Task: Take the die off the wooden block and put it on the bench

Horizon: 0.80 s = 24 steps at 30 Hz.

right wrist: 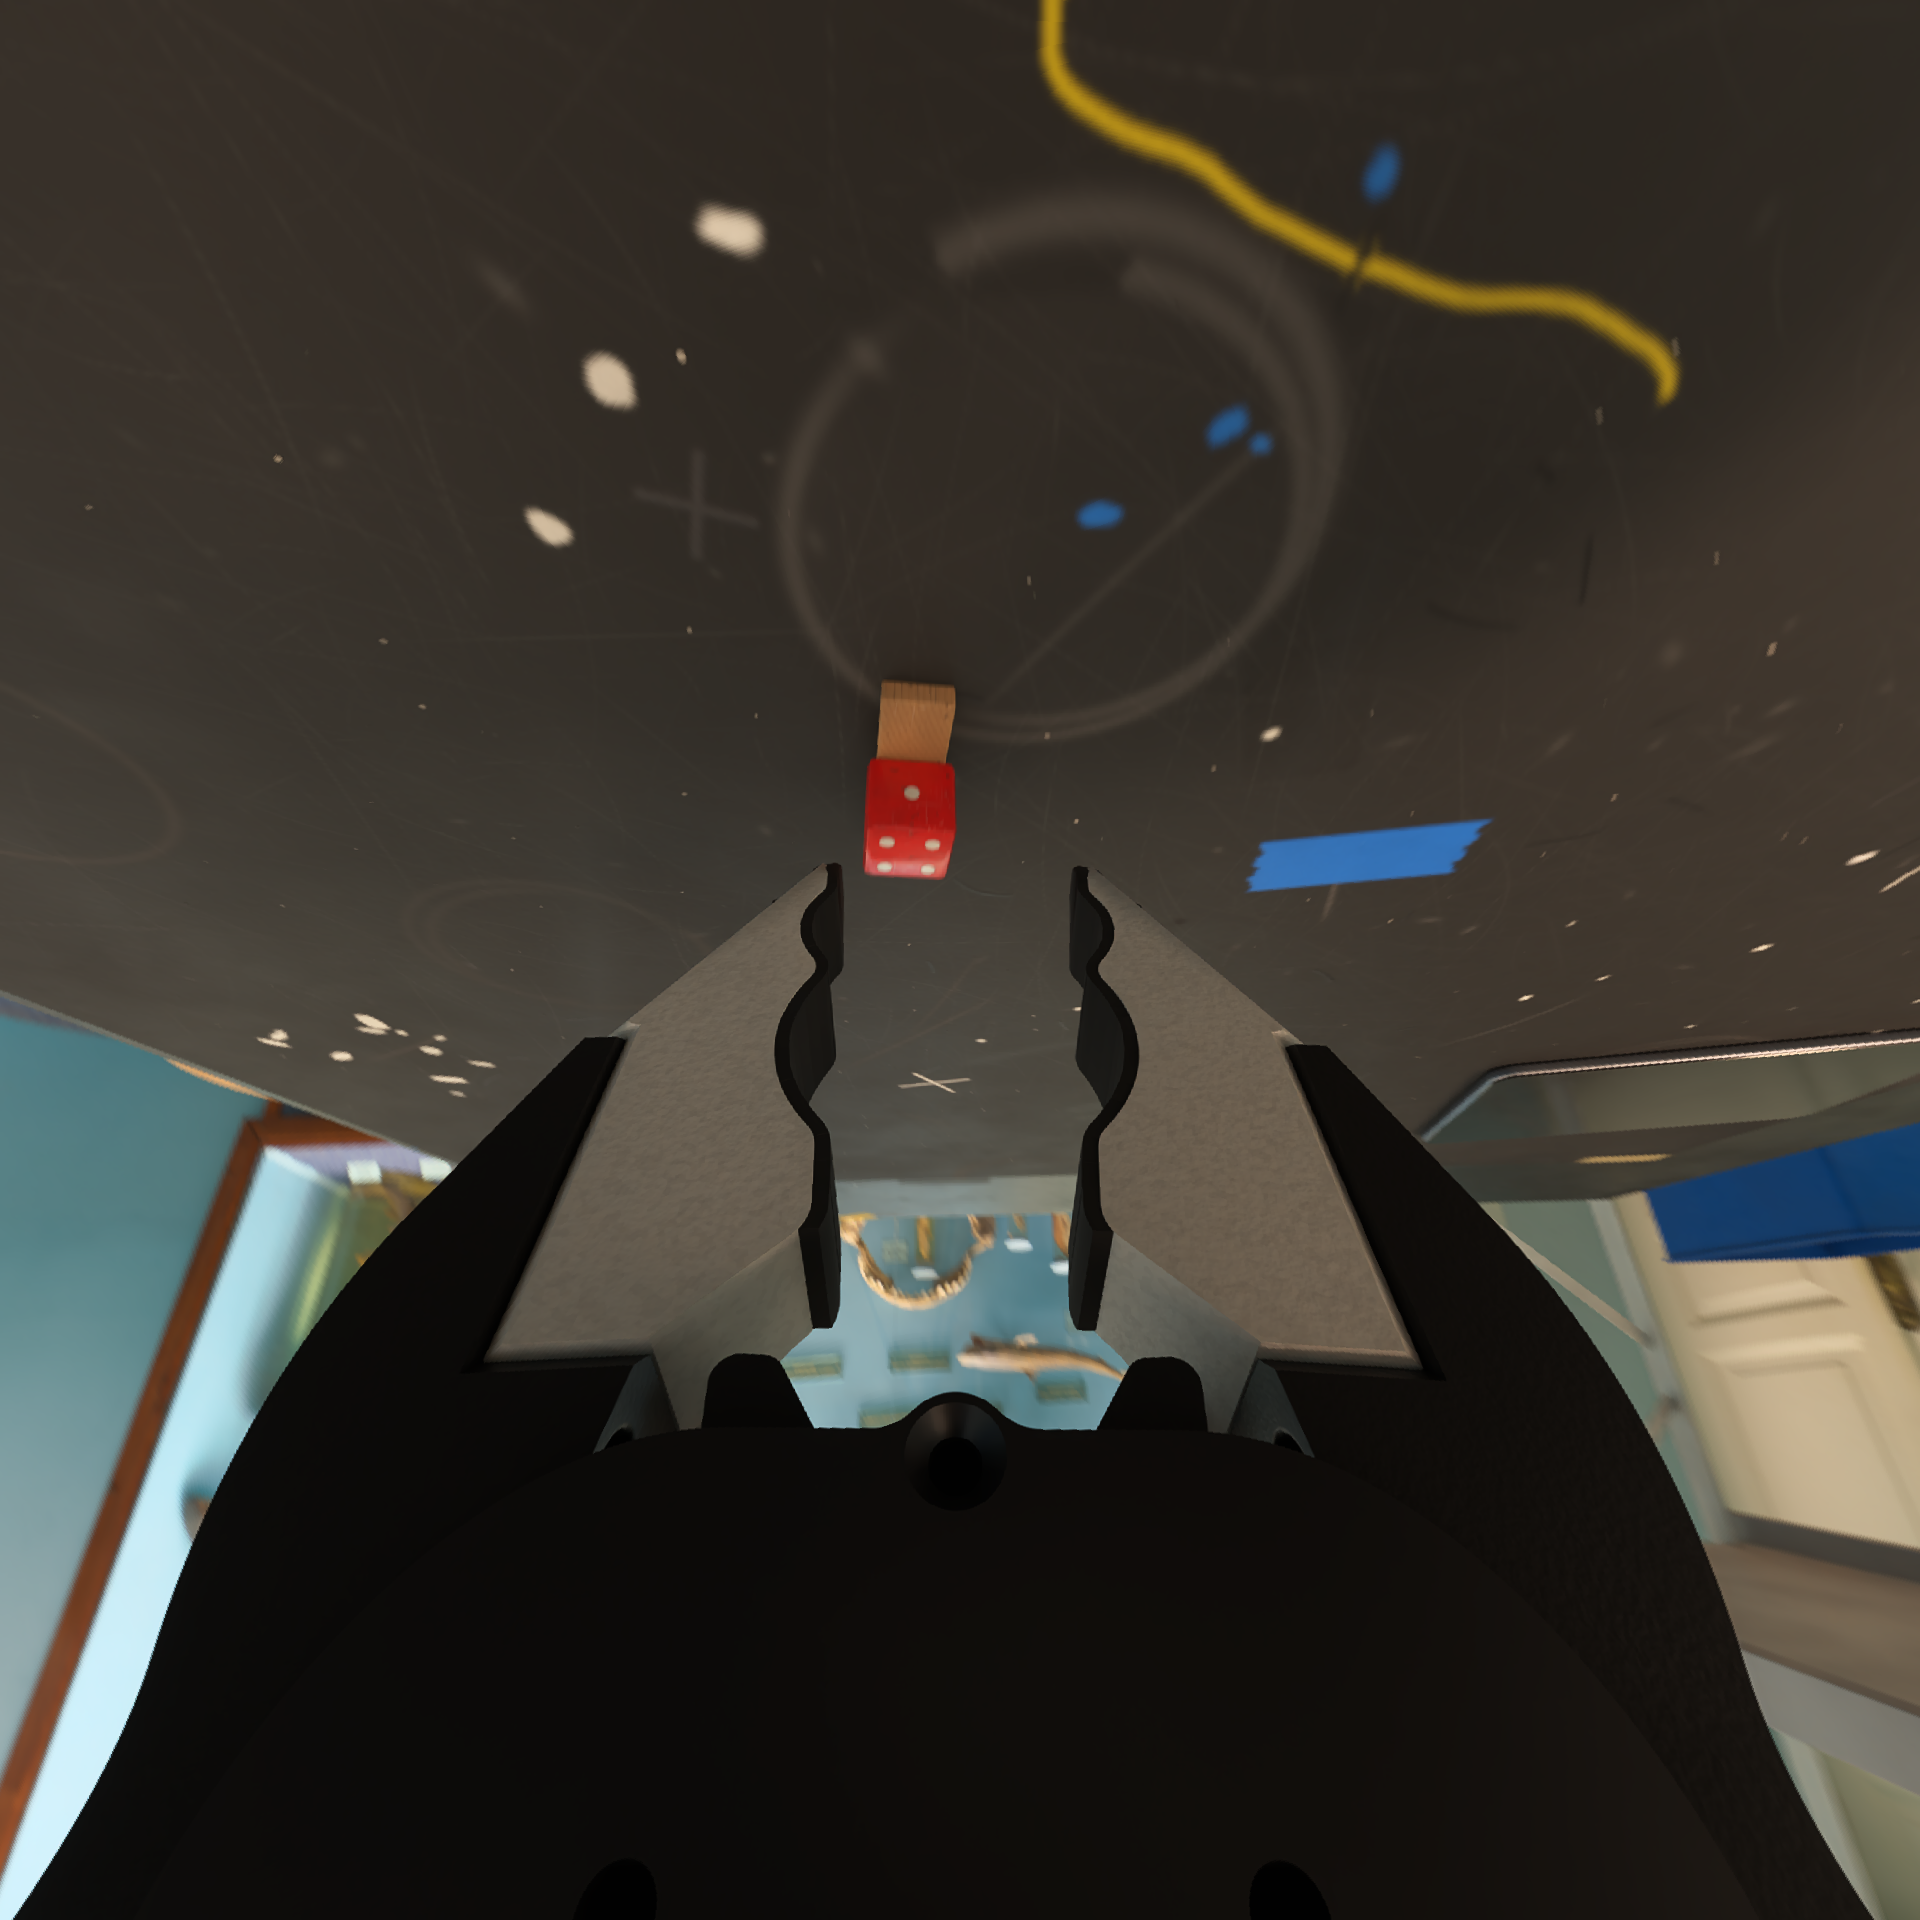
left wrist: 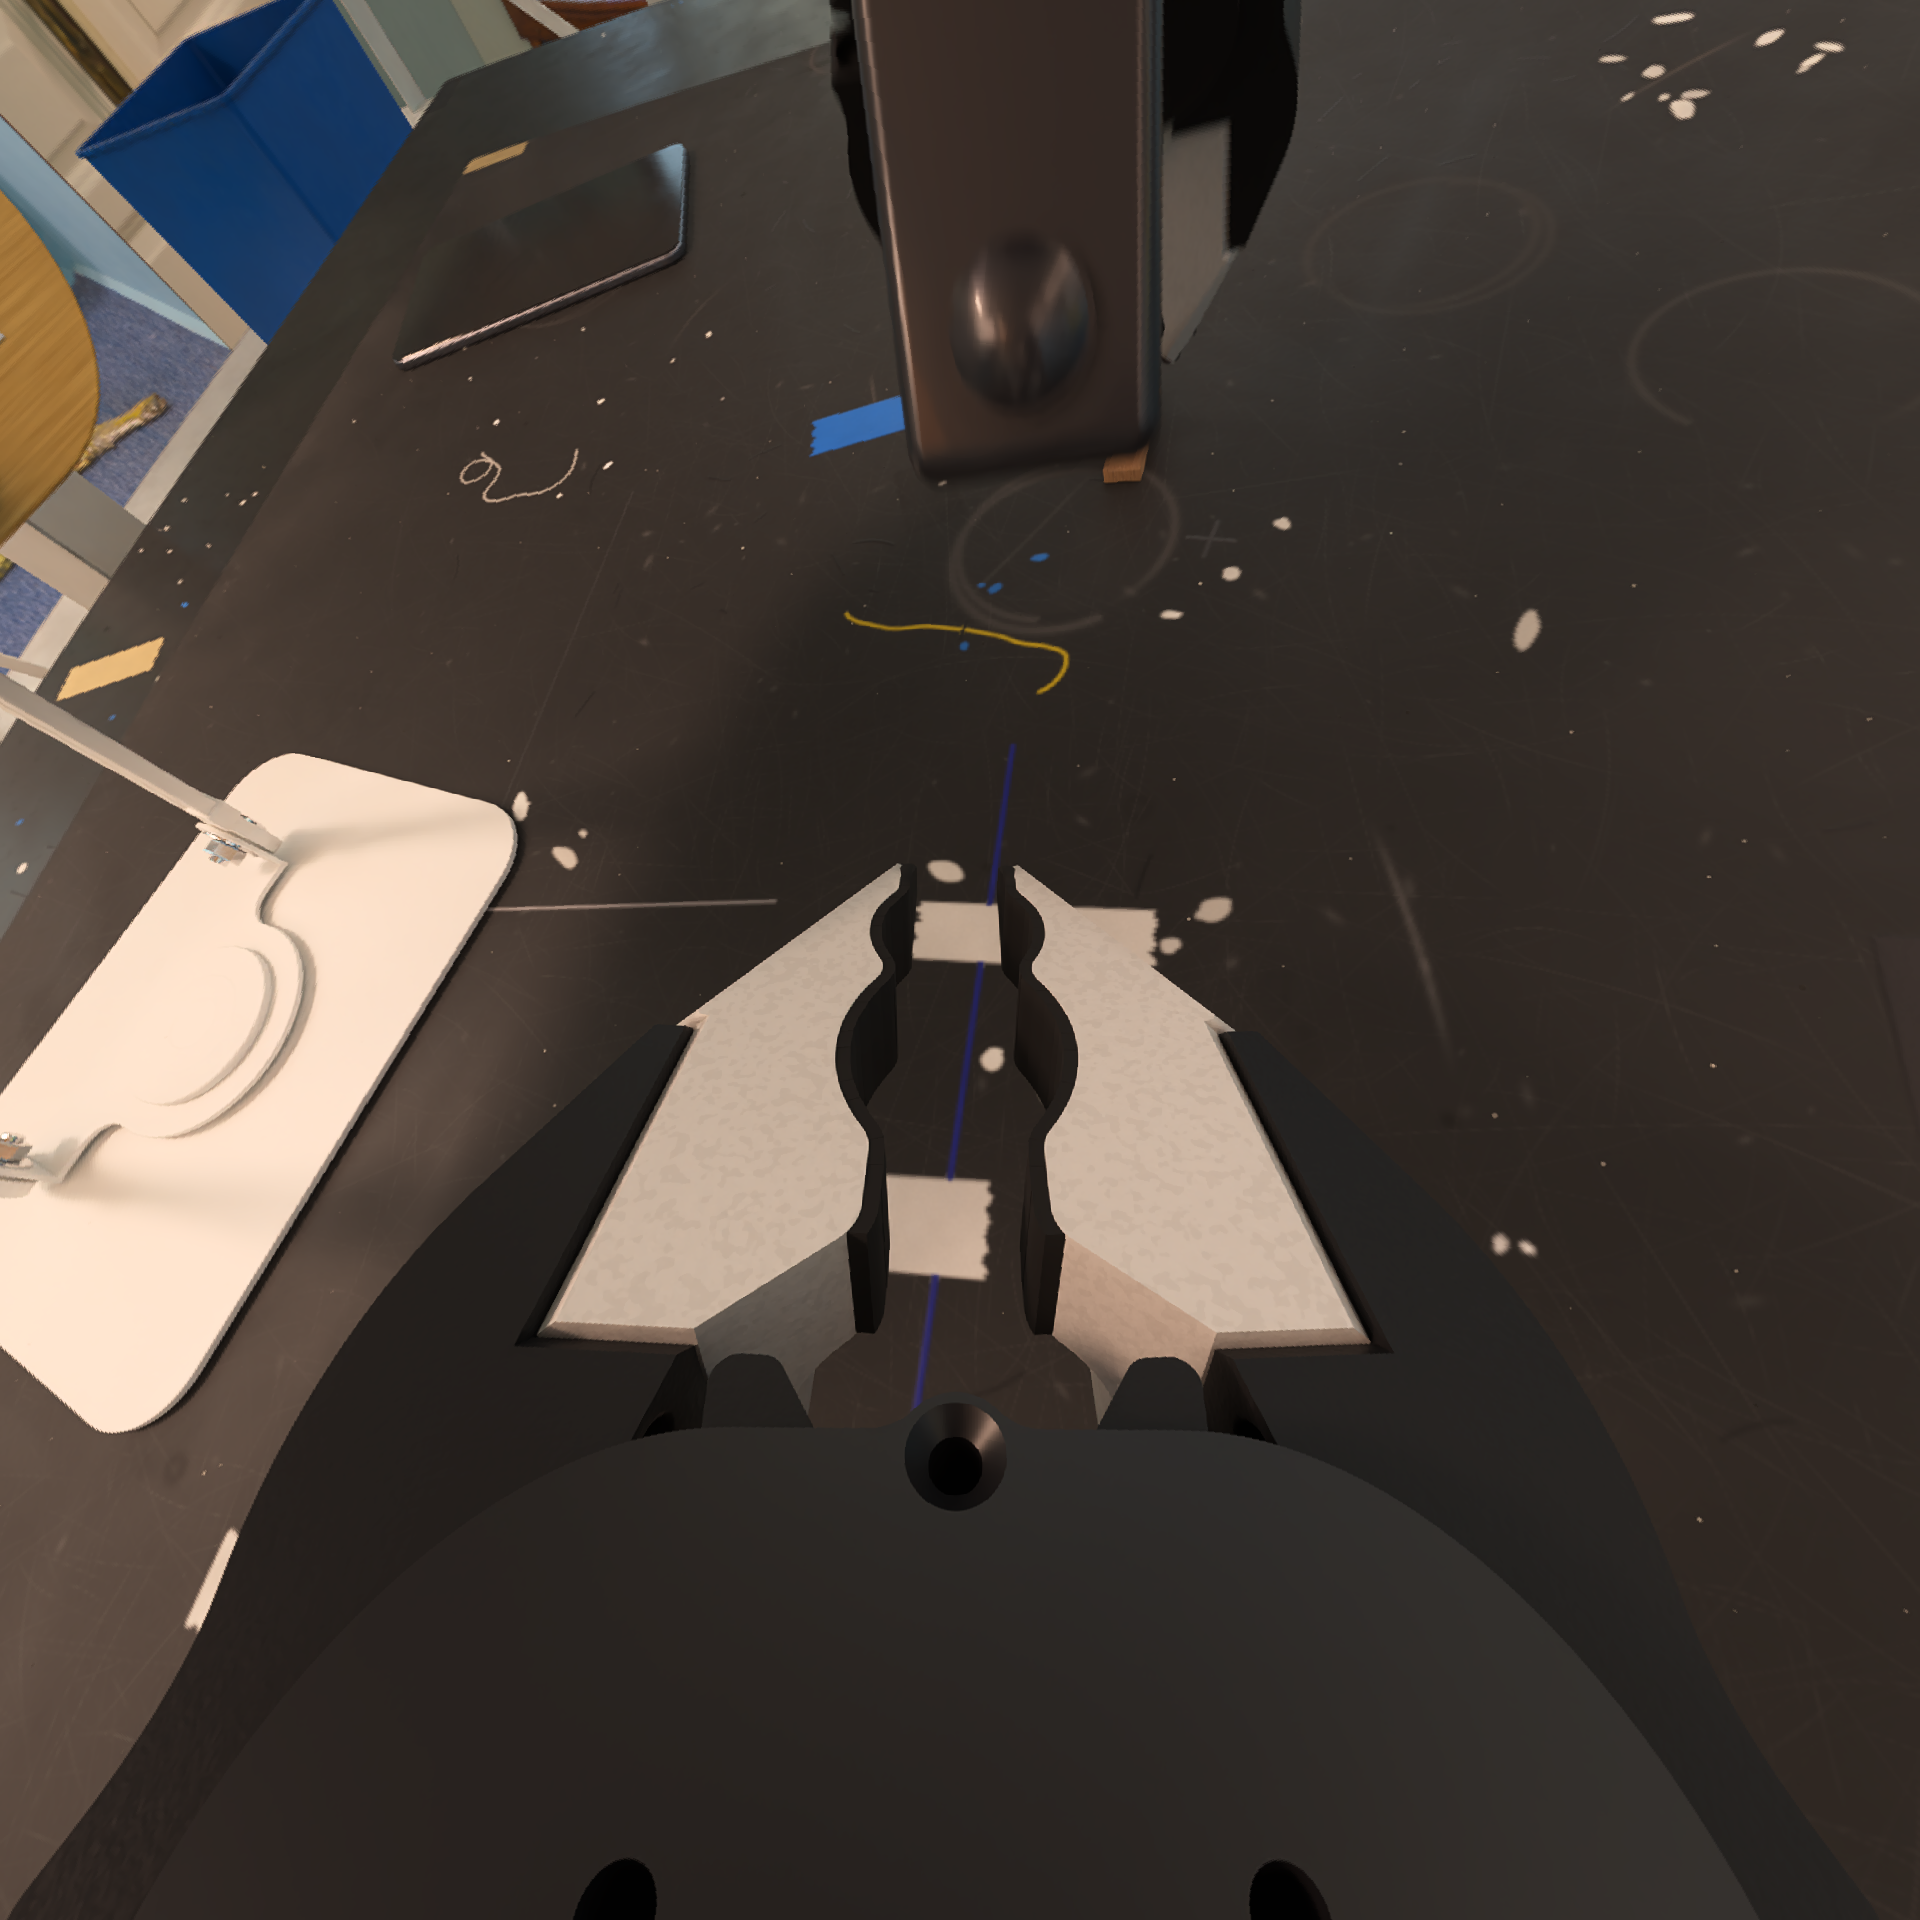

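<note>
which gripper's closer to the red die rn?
Right. The right gripper is open just short of the red die, which sits on the wooden block. The left gripper hangs well back over the bench, nearly shut.

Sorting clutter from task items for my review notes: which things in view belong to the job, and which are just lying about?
Job:
red die, sitting on the block
wooden block
bench
right tool, open, fingers just short of the die

Lying about:
white plate with bracket
dark flat tablet
blue tape strip
blue bin
left tool, nearly shut, empty
</note>
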Tool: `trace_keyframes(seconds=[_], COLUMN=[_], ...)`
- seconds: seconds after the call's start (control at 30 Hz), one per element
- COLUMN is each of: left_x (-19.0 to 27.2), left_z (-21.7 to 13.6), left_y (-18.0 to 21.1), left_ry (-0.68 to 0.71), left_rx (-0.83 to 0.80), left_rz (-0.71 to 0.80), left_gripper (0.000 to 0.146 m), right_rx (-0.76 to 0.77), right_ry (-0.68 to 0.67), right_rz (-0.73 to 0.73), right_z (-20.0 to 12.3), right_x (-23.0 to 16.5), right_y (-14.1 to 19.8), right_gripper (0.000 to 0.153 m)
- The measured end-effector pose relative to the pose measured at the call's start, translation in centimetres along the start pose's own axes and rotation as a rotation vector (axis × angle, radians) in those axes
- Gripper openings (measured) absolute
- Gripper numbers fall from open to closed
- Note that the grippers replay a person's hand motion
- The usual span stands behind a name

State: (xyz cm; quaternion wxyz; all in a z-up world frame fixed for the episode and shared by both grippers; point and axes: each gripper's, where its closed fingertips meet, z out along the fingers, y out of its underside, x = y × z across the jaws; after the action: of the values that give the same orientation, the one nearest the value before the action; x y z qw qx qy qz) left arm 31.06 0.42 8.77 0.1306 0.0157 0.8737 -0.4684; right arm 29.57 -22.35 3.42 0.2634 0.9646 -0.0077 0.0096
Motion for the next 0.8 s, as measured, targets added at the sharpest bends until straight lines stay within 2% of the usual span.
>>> trace_keyframes(seconds=[0.07, 0.13, 0.27, 0.33, 0.4, 0.53, 0.8], left_x=[0.0, 0.0, 0.0, 0.1, 0.3, 0.7, 1.9], left_z=[-0.1, -0.2, -0.3, -0.4, -0.3, 0.2, 2.3], left_y=[0.1, 0.2, 0.2, 0.1, -0.2, -1.1, -2.7], left_ry=[-0.002, -0.005, -0.01, -0.009, -0.004, 0.033, 0.082], left_rx=[-0.001, 0.001, 0.015, 0.025, 0.035, 0.068, 0.081], left_rz=[-0.002, -0.006, -0.013, -0.015, -0.017, -0.033, -0.05], left_gripper=[0.015, 0.015, 0.015, 0.015, 0.015, 0.015, 0.015], right_rx=[0.087, 0.236, 0.662, 0.905, 1.079, 1.23, 1.321], right_ry=[-0.009, -0.016, 0.037, 0.103, 0.17, 0.256, 0.183], right_rz=[0.051, 0.12, 0.215, 0.195, 0.155, 0.197, 0.161], right_z=[-0.4, -0.9, -1.6, -1.6, -0.8, 0.9, 1.8], right_x=[-0.1, 0.0, 0.1, -0.4, -1.1, -0.9, -0.4], right_y=[0.7, 1.1, 1.2, 1.0, 0.9, 0.8, -0.6], right_gripper=[0.044, 0.045, 0.046, 0.046, 0.047, 0.047, 0.05])
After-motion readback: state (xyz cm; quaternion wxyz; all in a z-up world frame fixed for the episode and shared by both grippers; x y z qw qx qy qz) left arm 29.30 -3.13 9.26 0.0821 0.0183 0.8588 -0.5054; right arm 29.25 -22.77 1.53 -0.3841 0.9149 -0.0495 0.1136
